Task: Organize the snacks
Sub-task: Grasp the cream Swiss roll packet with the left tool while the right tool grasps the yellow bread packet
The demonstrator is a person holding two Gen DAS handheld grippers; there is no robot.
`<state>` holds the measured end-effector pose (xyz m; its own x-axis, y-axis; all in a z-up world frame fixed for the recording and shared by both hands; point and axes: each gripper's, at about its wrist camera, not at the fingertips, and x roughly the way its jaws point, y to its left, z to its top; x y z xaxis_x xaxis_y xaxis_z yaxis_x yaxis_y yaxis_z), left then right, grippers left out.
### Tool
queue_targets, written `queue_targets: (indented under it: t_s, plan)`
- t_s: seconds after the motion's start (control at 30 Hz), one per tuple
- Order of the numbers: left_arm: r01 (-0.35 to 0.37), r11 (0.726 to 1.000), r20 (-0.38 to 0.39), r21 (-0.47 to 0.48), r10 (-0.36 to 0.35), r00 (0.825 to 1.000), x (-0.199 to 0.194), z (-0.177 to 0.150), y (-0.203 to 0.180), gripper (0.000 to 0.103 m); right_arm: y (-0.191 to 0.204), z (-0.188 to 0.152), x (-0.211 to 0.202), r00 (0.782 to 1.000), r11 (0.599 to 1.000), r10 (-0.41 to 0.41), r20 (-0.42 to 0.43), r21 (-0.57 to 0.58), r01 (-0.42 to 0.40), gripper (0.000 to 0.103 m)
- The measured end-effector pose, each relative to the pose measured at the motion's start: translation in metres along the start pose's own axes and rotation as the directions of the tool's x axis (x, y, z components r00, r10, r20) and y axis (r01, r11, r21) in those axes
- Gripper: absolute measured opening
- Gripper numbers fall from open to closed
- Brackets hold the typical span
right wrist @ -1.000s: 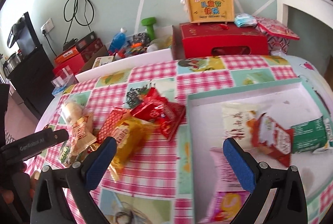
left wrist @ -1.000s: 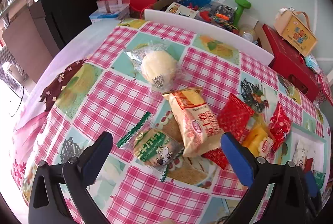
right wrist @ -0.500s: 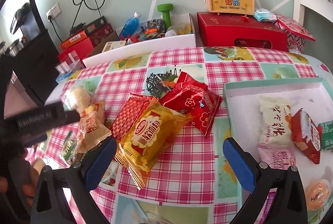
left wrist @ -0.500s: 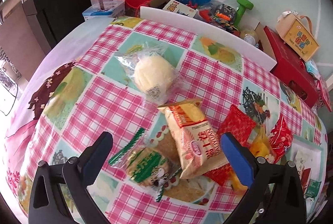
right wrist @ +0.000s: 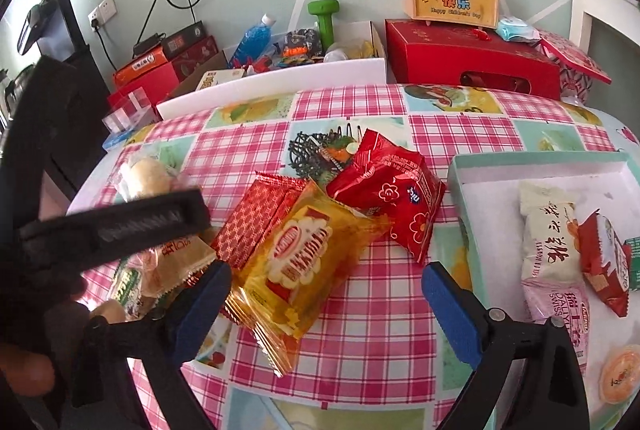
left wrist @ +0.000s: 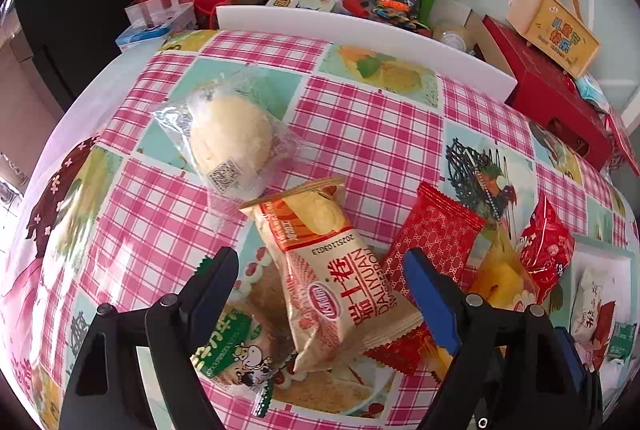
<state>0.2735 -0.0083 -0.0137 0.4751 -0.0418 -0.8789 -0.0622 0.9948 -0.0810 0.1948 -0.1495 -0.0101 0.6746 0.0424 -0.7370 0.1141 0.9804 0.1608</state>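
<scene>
Now the left gripper [left wrist: 320, 272], jaws just closing but not yet pressing, sits around the tan crinkly roll packet [left wrist: 334, 280] in the near pile. Squeeze its middle softly. The right gripper [right wrist: 326, 290], also narrowing, holds nothing above the yellow shiny cake packet [right wrist: 298, 264], left of the white tray [right wrist: 496, 172].
</scene>
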Motion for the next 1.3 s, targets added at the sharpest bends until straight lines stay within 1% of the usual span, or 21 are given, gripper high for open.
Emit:
queue_targets:
  t_s: [0.03, 0.07, 0.1, 0.17, 0.3, 0.4, 0.57, 0.6, 0.8, 0.93, 1.13, 1.2, 1.3]
  plan:
    - [0.004, 1.000, -0.004, 0.004, -0.004, 1.000, 0.002, -0.001, -0.001, 0.081, -0.001, 0.000, 0.000, 1.000, 1.000, 0.007, 0.000, 0.007, -0.007, 0.092]
    - [0.008, 1.000, -0.012, 0.007, -0.008, 1.000, 0.003, -0.001, -0.002, 0.069, -0.001, 0.000, 0.001, 1.000, 1.000, 0.009, -0.002, 0.012, -0.009, 0.091]
    - [0.013, 1.000, -0.022, 0.008, -0.013, 1.000, 0.006, -0.002, -0.003, 0.060, -0.002, 0.000, 0.001, 1.000, 1.000, 0.012, -0.004, 0.018, -0.012, 0.089]
    - [0.009, 1.000, -0.034, 0.010, -0.009, 0.999, 0.009, -0.005, -0.003, 0.058, -0.004, 0.000, 0.002, 1.000, 0.999, 0.020, -0.007, 0.031, -0.020, 0.088]
    - [-0.008, 0.999, -0.032, 0.031, 0.009, 0.999, 0.007, -0.010, -0.006, 0.053, -0.007, -0.001, 0.000, 1.000, 0.999, 0.029, -0.008, 0.040, -0.029, 0.079]
    - [-0.007, 0.999, -0.034, 0.037, 0.008, 0.999, 0.004, -0.014, -0.008, 0.049, -0.009, -0.002, 0.001, 0.999, 0.998, 0.046, -0.018, 0.051, -0.045, 0.076]
    - [0.007, 0.999, -0.037, 0.037, -0.006, 0.999, -0.002, -0.018, -0.008, 0.048, -0.012, -0.003, 0.003, 0.996, 0.995, 0.078, -0.033, 0.060, -0.076, 0.067]
    - [0.007, 0.999, -0.037, 0.037, -0.006, 0.999, -0.003, -0.019, -0.007, 0.048, -0.012, -0.003, 0.003, 0.996, 0.996, 0.077, -0.035, 0.057, -0.075, 0.067]
    - [0.012, 0.999, -0.039, 0.041, -0.011, 0.999, -0.008, -0.024, -0.007, 0.047, -0.012, -0.004, 0.001, 0.997, 0.997, 0.060, -0.048, 0.045, -0.058, 0.066]
    - [0.028, 0.999, -0.046, 0.036, -0.026, 0.999, -0.011, -0.031, -0.006, 0.047, -0.017, -0.005, -0.003, 0.998, 0.999, 0.037, -0.060, 0.033, -0.035, 0.066]
    - [0.013, 0.999, -0.045, 0.053, -0.011, 0.999, -0.015, -0.041, -0.006, 0.047, -0.030, -0.004, -0.012, 0.998, 0.999, 0.006, -0.067, 0.044, -0.003, 0.066]
    - [0.013, 0.999, -0.045, 0.052, -0.011, 0.999, -0.016, -0.041, -0.005, 0.047, -0.034, -0.003, -0.016, 0.998, 0.999, 0.008, -0.057, 0.053, -0.005, 0.066]
    - [0.014, 0.998, -0.042, 0.053, -0.012, 0.999, -0.018, -0.041, -0.006, 0.047, -0.035, 0.001, -0.022, 0.999, 0.998, 0.030, -0.019, 0.056, -0.029, 0.066]
